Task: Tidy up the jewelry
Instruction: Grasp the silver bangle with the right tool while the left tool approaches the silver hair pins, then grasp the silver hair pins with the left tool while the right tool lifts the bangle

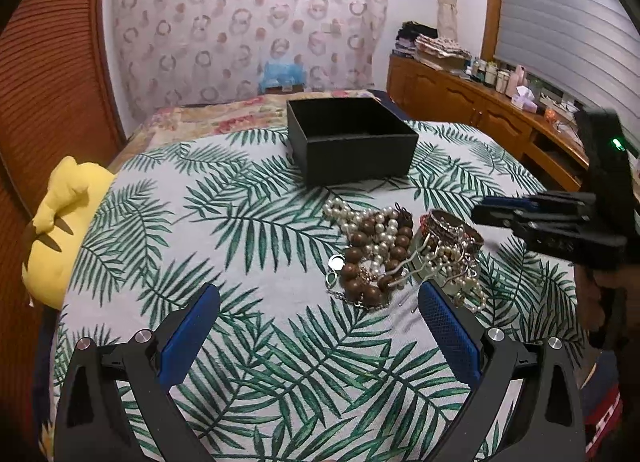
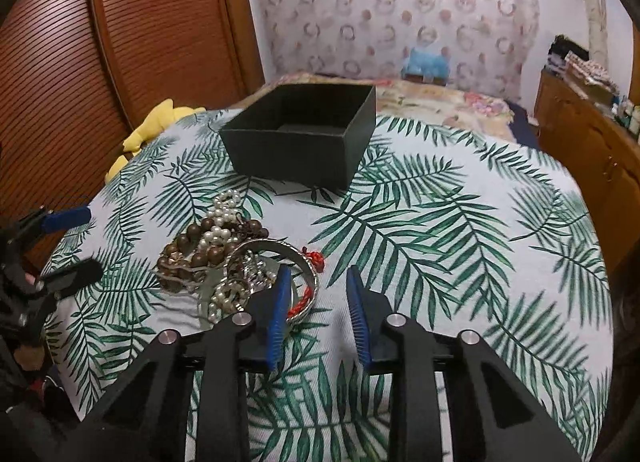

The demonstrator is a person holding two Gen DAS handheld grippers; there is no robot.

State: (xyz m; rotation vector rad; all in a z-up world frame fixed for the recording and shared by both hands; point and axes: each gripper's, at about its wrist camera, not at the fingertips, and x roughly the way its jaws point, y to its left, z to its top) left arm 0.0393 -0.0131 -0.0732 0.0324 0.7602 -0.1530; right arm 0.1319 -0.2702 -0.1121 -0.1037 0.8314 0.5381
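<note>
A heap of jewelry [image 1: 400, 254] lies on the leaf-print cloth: brown wooden beads [image 1: 360, 274], white pearls [image 1: 380, 230], silver bangles [image 1: 452, 226]. It also shows in the right wrist view [image 2: 236, 262]. An open, empty black box [image 1: 352, 138] [image 2: 300, 134] stands behind it. My left gripper [image 1: 320, 302] is wide open, just short of the heap, holding nothing. My right gripper [image 2: 318, 278] is open and empty; its left finger [image 2: 280, 302] is at the silver bangle [image 2: 304, 262]. It shows in the left wrist view [image 1: 500, 210] at the heap's right.
The leaf-print cloth [image 1: 240, 222] covers a table. A yellow plush toy [image 1: 60, 222] lies at its left edge. A wooden slatted door [image 2: 120, 42] is on the left, a wooden cabinet [image 1: 480, 106] with bottles on the right. A bed lies behind the table.
</note>
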